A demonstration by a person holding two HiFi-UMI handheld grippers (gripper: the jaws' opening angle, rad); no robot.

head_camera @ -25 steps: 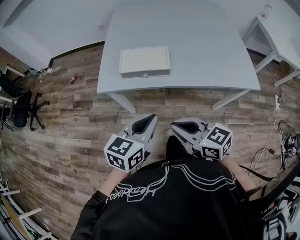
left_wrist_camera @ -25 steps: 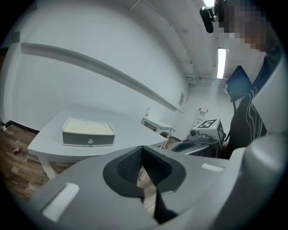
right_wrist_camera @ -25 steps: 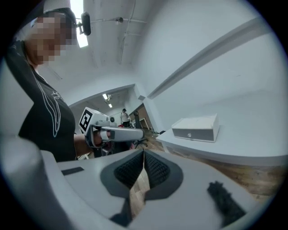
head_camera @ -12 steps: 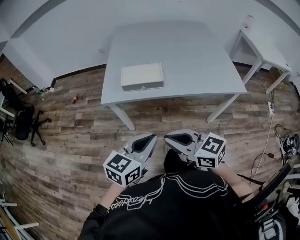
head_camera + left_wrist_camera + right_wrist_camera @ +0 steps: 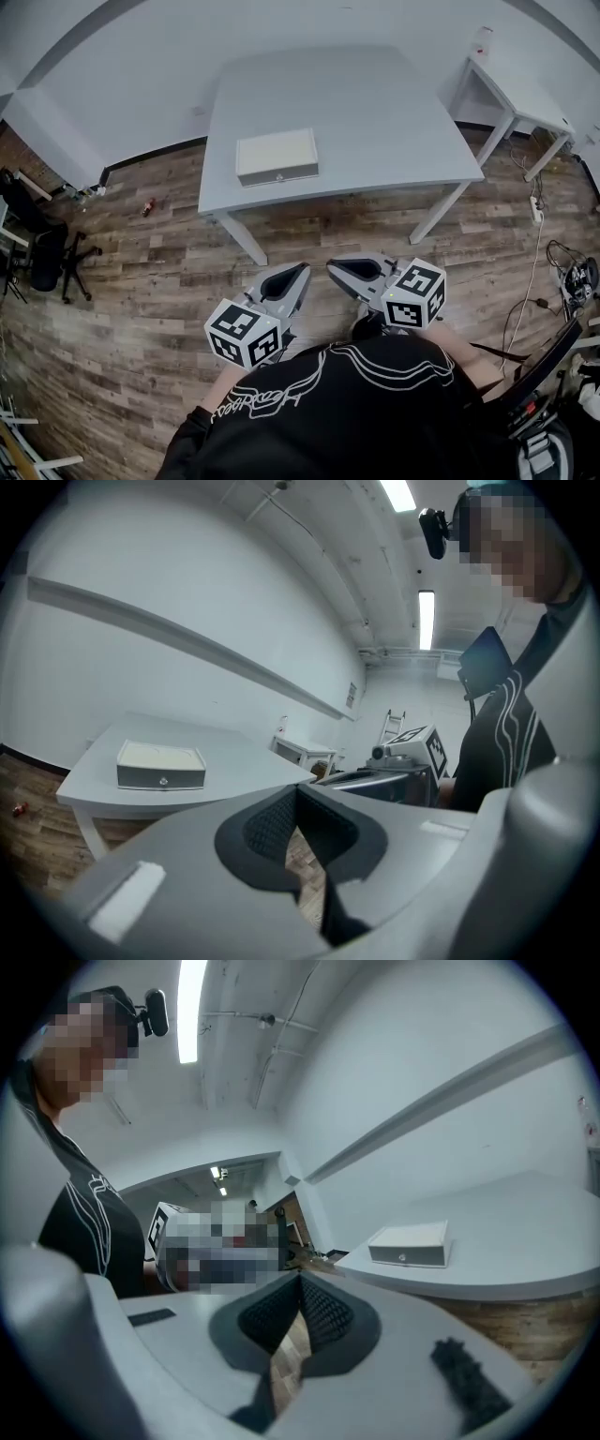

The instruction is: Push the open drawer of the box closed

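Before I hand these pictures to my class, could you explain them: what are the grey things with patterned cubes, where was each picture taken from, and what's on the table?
A person holds a claw in each hand: the left claw and the right claw; the patterned cubes belong to them. One picture comes from a camera on the person's head, looking down; the other two from cameras riding on each claw. Both claws are shut and empty. On the table lies a white box with a front knob.
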